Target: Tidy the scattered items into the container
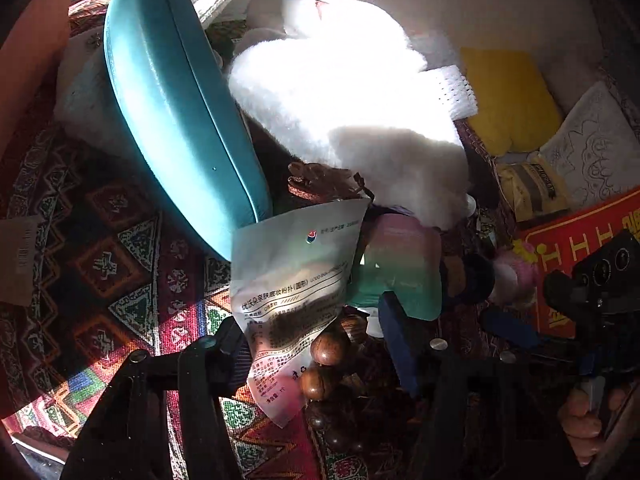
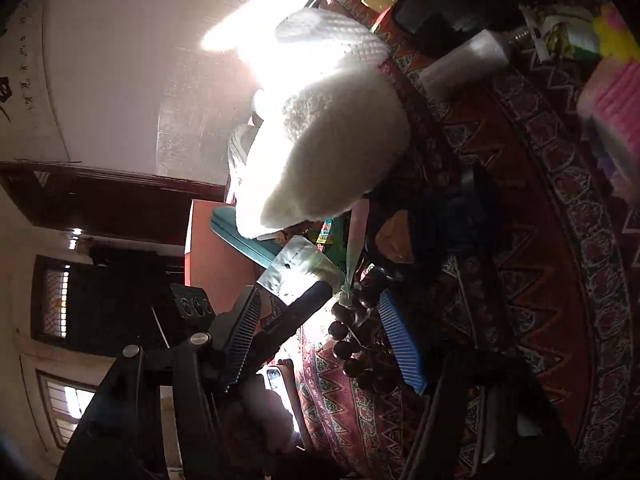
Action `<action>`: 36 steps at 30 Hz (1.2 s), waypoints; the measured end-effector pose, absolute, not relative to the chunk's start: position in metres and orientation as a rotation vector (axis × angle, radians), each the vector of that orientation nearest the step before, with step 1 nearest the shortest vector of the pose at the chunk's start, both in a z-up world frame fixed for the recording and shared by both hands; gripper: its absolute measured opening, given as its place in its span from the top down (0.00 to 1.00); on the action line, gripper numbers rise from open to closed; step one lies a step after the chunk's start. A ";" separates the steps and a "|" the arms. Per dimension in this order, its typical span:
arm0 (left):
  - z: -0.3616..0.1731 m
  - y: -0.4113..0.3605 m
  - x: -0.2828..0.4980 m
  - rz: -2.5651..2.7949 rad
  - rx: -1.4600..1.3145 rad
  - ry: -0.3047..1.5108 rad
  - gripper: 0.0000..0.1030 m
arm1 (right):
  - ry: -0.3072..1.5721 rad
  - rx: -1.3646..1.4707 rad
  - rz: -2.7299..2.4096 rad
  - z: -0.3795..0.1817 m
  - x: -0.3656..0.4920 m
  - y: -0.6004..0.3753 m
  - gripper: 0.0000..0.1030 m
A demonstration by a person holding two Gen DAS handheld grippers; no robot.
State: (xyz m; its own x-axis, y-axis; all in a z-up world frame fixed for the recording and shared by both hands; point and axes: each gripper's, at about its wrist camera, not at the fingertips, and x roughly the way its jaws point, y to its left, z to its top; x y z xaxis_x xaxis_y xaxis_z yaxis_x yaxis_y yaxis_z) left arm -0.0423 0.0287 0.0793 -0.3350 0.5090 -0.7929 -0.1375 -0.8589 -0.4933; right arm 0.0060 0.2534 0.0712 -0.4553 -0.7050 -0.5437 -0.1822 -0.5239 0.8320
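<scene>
A table draped in a red patterned cloth (image 1: 120, 240) is seen through two wrist cameras, heaped with clutter under a hard patch of sunlight; a teal glasses case (image 1: 176, 112) lies tilted against a white fluffy item (image 1: 352, 104), with a white woven basket (image 2: 340, 40), judged to be the container, showing behind it; a silver printed sachet (image 1: 296, 292) is found in front of the case, lying partly over a string of brown wooden beads (image 1: 326, 364), with a pink and green pouch (image 1: 400, 268) just beside them; a yellow cloth (image 1: 512, 100) and a red printed card (image 1: 580, 248) are seen further off. The left claw (image 1: 316, 356) is lowered over the sachet and beads, its fingers (image 1: 396, 340) standing a little apart on either side of them; whether the pads press on anything cannot be told. The right claw (image 2: 320, 340) is seen close over the same beads from the other side, its jaws apart with the beads between them and no firm pinch visible. The main risk is judged to be crowding: both claws are working the same small spot, so a collision or a tug in opposite directions could scatter the beads; the slick sachet could be caught along with the beads and slide free on lifting; the loose string could snag on the pouch.
</scene>
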 end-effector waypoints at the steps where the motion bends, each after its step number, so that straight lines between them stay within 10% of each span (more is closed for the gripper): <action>1: 0.077 0.027 -0.043 2.225 -1.507 -0.506 0.74 | -1.267 1.410 -2.032 0.065 0.003 0.246 0.43; 8: 0.074 0.026 -0.046 2.233 -1.461 -0.586 0.88 | -1.181 1.479 -2.118 0.049 -0.017 0.217 0.54; 14: 0.095 0.023 -0.041 2.294 -1.391 -0.544 0.94 | -1.169 1.497 -2.193 0.039 -0.025 0.208 0.87; 27: 0.231 -0.111 0.005 2.424 -0.949 -0.826 0.94 | -1.119 1.167 -2.093 0.118 0.024 0.183 0.87; 36: 0.276 -0.262 0.023 2.750 -0.733 -0.956 0.94 | -0.736 0.983 -2.042 0.206 0.022 0.055 0.87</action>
State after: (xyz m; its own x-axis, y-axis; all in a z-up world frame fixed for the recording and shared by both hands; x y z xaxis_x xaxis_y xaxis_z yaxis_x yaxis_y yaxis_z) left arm 0.0233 -0.2620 0.2755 -0.8716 0.2818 -0.4011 0.0277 -0.7886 -0.6143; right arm 0.0220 0.0553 0.2064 -0.4323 -0.8095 -0.3973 0.3699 -0.5610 0.7406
